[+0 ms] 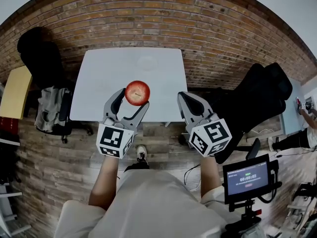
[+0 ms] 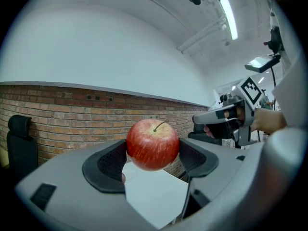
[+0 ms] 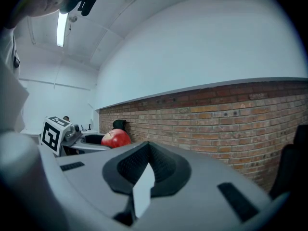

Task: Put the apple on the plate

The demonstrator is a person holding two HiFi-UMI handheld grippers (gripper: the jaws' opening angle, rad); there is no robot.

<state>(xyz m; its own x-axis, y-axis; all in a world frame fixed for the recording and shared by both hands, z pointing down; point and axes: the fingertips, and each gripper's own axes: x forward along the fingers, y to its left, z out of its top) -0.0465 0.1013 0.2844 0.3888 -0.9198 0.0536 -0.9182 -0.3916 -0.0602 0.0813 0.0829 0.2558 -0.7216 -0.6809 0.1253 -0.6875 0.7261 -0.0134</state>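
A red apple point(image 1: 137, 92) sits between the two fingers of my left gripper point(image 1: 133, 98), which is shut on it and holds it in the air over the near edge of the white table point(image 1: 104, 93). In the left gripper view the apple point(image 2: 152, 144) is stem up, with a pad pressing each side. A faint, pale round plate point(image 1: 147, 62) lies farther back on the table, apart from the apple. My right gripper point(image 1: 184, 99) hovers to the right of the apple with its jaws together and nothing in them. From the right gripper view the apple point(image 3: 115, 138) shows at the left.
A black chair with a grey bag point(image 1: 49, 105) stands left of the table, next to a yellow tabletop point(image 1: 15, 90). A black office chair point(image 1: 257, 95) stands at the right. A small monitor on a stand point(image 1: 246, 176) is at my lower right. A brick wall rises behind the table.
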